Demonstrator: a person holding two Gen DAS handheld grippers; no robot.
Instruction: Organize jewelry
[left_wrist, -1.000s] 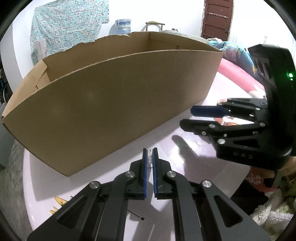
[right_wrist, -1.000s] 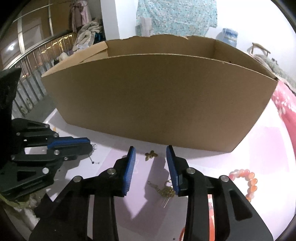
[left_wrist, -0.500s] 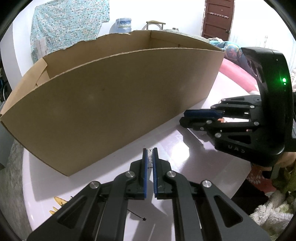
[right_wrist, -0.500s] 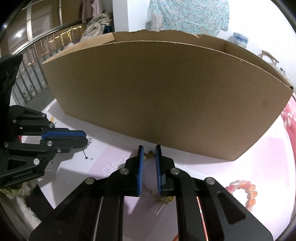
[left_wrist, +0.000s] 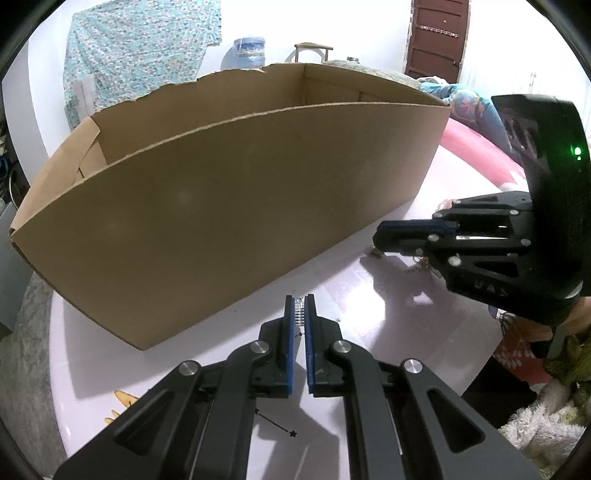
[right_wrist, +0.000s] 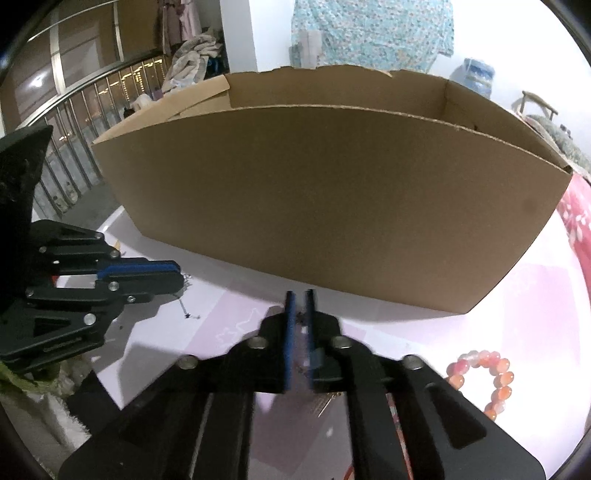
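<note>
In front of the cardboard box (left_wrist: 221, 221), our right gripper (right_wrist: 300, 299) has narrowed from a wide straddle a second ago to a slim gap over the gold chain (left_wrist: 415, 266). Its jaws are now opening again. A dark bit of the piece sits between the blurred pads, but we cannot tell whether they press on it. We judge the pick begun but not secured, and a fresh squeeze looks likely before anything goes over the box wall. Our left gripper (left_wrist: 300, 314) has not budged. It is clenched on a small silver piece (left_wrist: 299, 318), held just off the box's near corner above the pale table (left_wrist: 369, 295). By our count there are one box, two grippers, one gold chain and one silver piece. One pink bead bracelet (right_wrist: 484, 376) lies well off the box's right end, and one thin star-tipped pin (left_wrist: 275, 424) lies in front of the box beneath the left fingers. The box floor is hidden from us.
</note>
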